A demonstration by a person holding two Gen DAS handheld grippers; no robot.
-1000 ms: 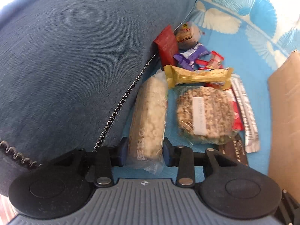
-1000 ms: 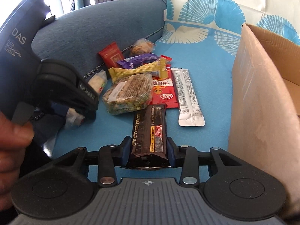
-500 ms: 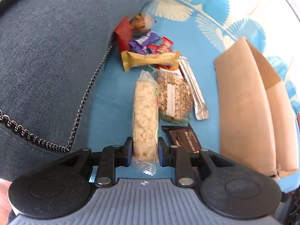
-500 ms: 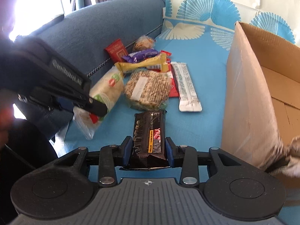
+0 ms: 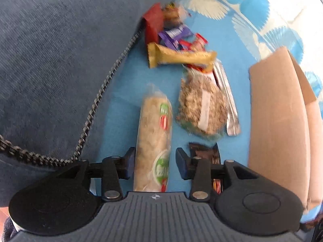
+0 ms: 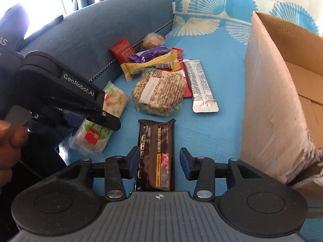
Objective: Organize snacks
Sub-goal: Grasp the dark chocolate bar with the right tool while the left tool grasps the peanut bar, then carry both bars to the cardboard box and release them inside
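Left wrist view
- My left claw point(image 5: 154, 162): its jaws have just been opening and now stand apart, a sliver of blue cover showing on each side of the wrapper between them; the pads do not press it.
- Puffed-rice roll point(image 5: 154, 135): lies between my left fingers, long axis running straight away from me along the claw's own line, near end under the claw body, far end toward the pile.
- Seed-cake pack point(image 5: 201, 109): just right of the roll, apart from it.
- Gold bar point(image 5: 181, 57): crosswise beyond both, on the heap of small wrappers.
- Cardboard box point(image 5: 276, 121): at the right, well apart from the roll; I judge this the place the snacks go.
- Pose: my left claw tips steeply down onto the sofa's blue cover point(image 5: 123, 109).

Right wrist view
- My right claw point(image 6: 159, 164): jaws have just been opening; both blue pads stand off the wrapper, the right one by a plain gap.
- Dark chocolate bar point(image 6: 156, 151): flat on the cover between my right fingers, long axis in line with the claw.
- Box wall: close on the right, its open top higher; my right claw is the nearer to it.
- Silver sachet point(image 6: 200, 86): beyond the bar, toward the box.
- Left claw seen from here: slanting down over the roll at the left.
- Pose: right claw angled down, less steeply.
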